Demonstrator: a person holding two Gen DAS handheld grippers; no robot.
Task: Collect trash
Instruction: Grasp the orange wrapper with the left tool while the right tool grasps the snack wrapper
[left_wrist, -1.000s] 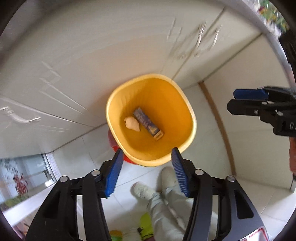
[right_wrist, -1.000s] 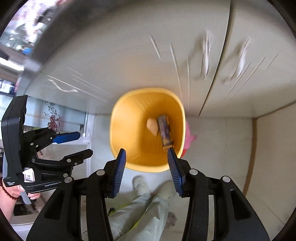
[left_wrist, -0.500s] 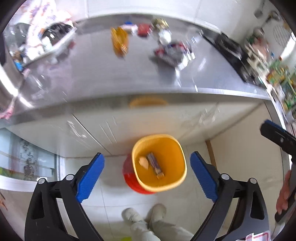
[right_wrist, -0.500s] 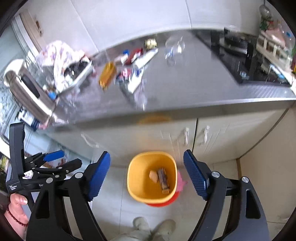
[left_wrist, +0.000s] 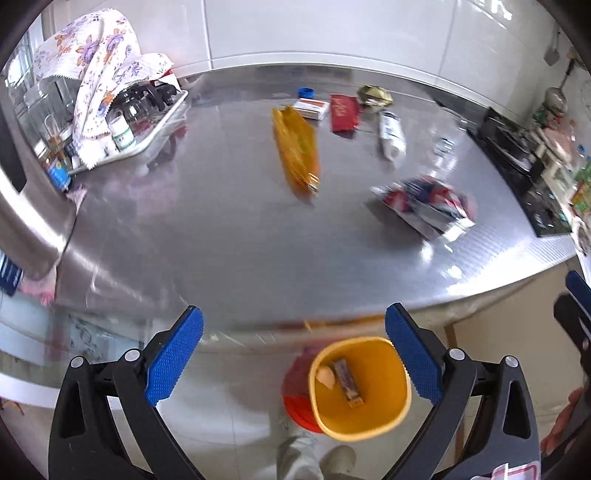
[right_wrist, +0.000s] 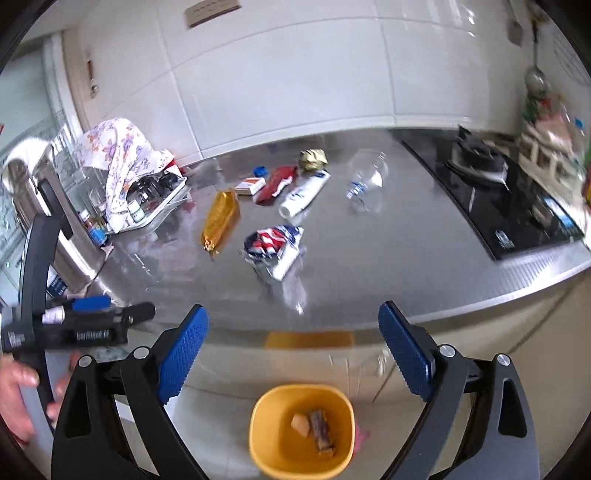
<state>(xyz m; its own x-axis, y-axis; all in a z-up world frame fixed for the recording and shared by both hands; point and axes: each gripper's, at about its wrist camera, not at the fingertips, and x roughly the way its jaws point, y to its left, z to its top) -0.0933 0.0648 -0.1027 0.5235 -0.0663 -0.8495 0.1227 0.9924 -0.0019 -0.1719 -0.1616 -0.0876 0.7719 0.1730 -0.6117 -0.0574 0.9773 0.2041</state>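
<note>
Both jaws have just been opening, now wide w/ nothing between: left gripper (left_wrist: 293, 354), right gripper (right_wrist: 293, 352). Vs a sec ago, view went from bin close-up to the whole steel table (left_wrist: 221, 229); bin now small, low in frame. Trash on table, approx 8 pcs: orange wrapper (right_wrist: 220, 218), red-blue packet (right_wrist: 273, 245), tube (right_wrist: 304, 192), clear bottle (right_wrist: 365, 181), etc. One yellow bin (right_wrist: 301, 432) on floor below table edge, holding 2 items: brown bar (right_wrist: 321, 430), pale lump (right_wrist: 301, 424).

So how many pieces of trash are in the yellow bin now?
2: a pale scrap and a dark wrapper beside it on the bin floor. Nothing else shows inside.
</note>
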